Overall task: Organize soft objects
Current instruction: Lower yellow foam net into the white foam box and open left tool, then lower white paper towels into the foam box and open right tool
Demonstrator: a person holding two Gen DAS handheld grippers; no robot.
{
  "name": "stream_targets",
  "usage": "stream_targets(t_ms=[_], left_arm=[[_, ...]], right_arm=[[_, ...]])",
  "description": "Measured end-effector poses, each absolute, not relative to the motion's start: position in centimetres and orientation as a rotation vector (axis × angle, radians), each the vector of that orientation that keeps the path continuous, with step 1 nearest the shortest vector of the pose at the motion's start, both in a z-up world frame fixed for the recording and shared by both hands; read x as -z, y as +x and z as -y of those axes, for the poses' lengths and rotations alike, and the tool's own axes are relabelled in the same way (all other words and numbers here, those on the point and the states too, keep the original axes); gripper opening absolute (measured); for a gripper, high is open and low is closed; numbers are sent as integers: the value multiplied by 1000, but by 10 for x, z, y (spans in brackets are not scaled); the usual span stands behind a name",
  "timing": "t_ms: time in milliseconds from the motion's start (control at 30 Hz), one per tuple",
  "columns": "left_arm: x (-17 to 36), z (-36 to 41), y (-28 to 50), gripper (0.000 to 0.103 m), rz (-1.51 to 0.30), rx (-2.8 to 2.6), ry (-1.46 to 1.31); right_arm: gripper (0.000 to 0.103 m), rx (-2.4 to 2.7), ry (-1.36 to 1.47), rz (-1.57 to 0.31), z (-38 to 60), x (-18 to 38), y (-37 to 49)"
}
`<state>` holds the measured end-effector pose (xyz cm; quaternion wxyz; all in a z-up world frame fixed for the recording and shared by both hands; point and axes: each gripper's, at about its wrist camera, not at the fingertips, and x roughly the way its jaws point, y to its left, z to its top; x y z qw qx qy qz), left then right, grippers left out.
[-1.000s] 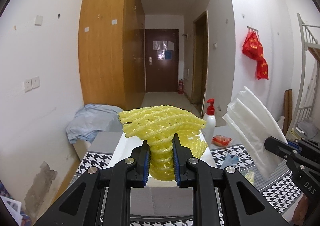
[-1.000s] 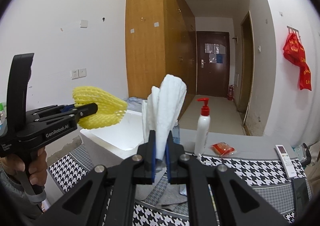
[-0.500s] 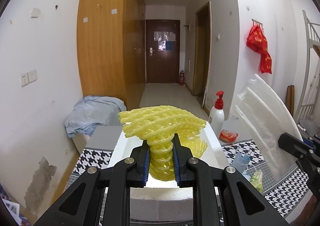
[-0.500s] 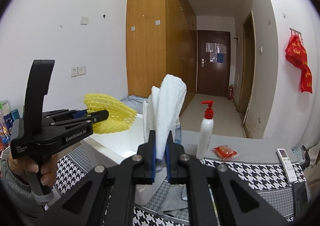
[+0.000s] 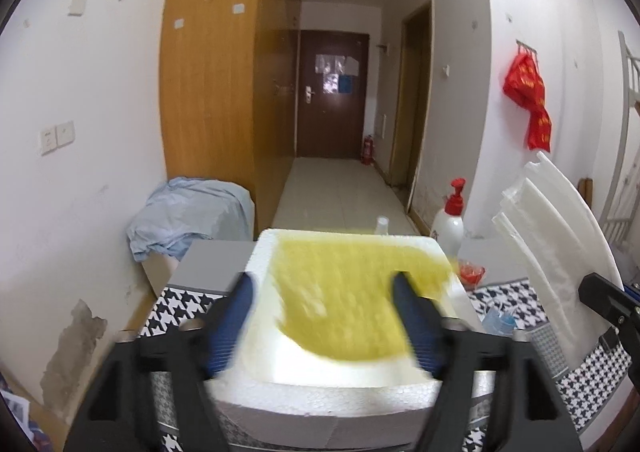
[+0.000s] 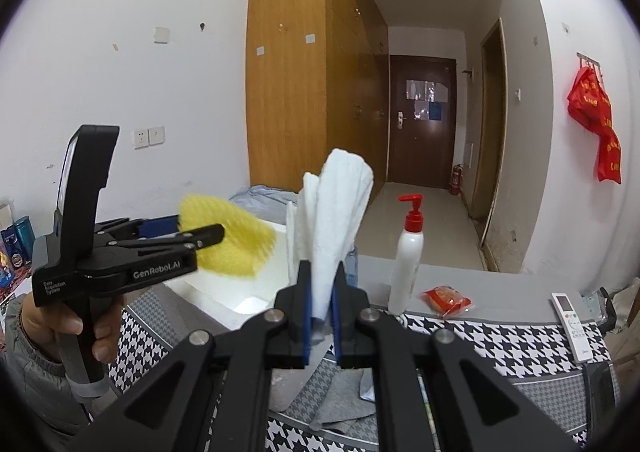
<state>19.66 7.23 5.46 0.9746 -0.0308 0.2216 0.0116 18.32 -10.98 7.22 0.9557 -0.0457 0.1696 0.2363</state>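
Observation:
My left gripper [image 5: 326, 316] is open above a white foam box [image 5: 344, 384]. A yellow foam net [image 5: 352, 292], blurred by motion, is loose between the spread fingers over the box; in the right wrist view it [image 6: 228, 240] shows just past the left gripper [image 6: 200, 234]. My right gripper [image 6: 320, 316] is shut on folded white foam sheets [image 6: 336, 212] and holds them upright above the table, right of the box [image 6: 224, 292]. The sheets also show in the left wrist view [image 5: 552, 244].
A houndstooth cloth [image 6: 500, 336] covers the table. A white pump bottle [image 6: 408, 252], a red packet [image 6: 444, 300] and a remote [image 6: 568, 316] lie at the back. A blue cloth heap [image 5: 188, 212] sits left of the box.
My left gripper has opened and let go of the yellow net, which drops blurred toward the foam box. The right gripper still holds the white sheets.

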Motion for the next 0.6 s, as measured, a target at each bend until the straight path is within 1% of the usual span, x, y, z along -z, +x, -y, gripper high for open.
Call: stream_targets(t_ms=[133,200,233,600], left_arm=[[-56,-73,184,91,-393,-27,-46],[-56,-72,175,100,-367,-27,-36],[-56,-73,173,101,-355,-27,-29],[-59,-79,139,102,-275,-80,10]], right_arm=[[11,-478,-105,-345,105,-73,184],[11,-480,-103,-349,103,-72,185],[11,-484,-102,-349,103,-73,185],[11,-540,-104,-351,86,-77,189]])
